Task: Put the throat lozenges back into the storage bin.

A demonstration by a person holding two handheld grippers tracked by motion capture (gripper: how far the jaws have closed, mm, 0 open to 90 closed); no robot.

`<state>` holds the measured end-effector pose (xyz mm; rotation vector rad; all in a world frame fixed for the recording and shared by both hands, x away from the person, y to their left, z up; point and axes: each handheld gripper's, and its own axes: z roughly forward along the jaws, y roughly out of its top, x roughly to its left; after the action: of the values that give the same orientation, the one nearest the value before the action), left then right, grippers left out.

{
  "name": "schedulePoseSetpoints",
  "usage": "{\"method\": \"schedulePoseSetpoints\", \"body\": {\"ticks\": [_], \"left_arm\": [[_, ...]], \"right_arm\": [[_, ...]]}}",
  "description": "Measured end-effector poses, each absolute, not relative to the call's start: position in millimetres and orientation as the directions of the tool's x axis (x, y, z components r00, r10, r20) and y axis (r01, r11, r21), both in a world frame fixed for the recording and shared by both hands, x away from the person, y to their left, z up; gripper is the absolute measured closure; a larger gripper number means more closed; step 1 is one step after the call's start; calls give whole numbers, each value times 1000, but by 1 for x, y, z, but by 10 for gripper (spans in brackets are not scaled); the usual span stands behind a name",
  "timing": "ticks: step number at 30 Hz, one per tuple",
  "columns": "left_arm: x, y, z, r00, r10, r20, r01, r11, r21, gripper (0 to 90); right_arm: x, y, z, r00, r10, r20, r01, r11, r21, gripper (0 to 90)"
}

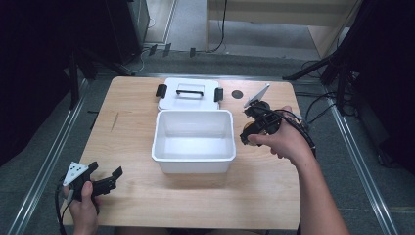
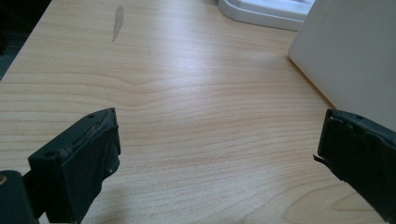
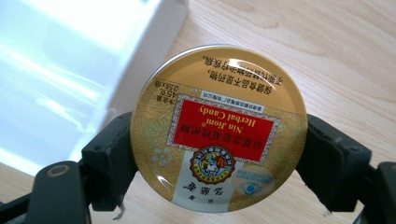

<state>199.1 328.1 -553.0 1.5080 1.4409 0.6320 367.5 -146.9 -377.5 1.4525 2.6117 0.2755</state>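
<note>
While the right gripper [image 3: 219, 154] clamps a candy tin [image 3: 218, 128], a white bin [image 1: 193, 141] sits beside.

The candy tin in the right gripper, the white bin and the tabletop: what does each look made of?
Candy tin: likely printed metal, glossy, with sharp glare on its gold lid. The right gripper clamps it by the rim.
White bin: looks like molded plastic, smooth with a soft sheen.
Tabletop: light wood grain, low sheen; solid wood or laminate, I cannot tell which.

One white bin [image 1: 194, 143], one lid [image 1: 190, 94], one candy tin [image 3: 218, 127] — two claws.
</note>
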Motion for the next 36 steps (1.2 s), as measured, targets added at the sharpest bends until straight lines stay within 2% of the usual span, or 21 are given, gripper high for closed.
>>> {"method": "schedulePoseSetpoints", "body": {"ticks": [29, 36], "left_arm": [[200, 329, -553, 179, 956, -233, 483, 121, 867, 0], [200, 329, -553, 180, 955, -234, 484, 121, 867, 0]], "right_arm": [[371, -84, -360, -624, 780, -50, 746, 614, 259, 206], [368, -73, -366, -709, 700, -90, 657, 701, 278, 206]]}}
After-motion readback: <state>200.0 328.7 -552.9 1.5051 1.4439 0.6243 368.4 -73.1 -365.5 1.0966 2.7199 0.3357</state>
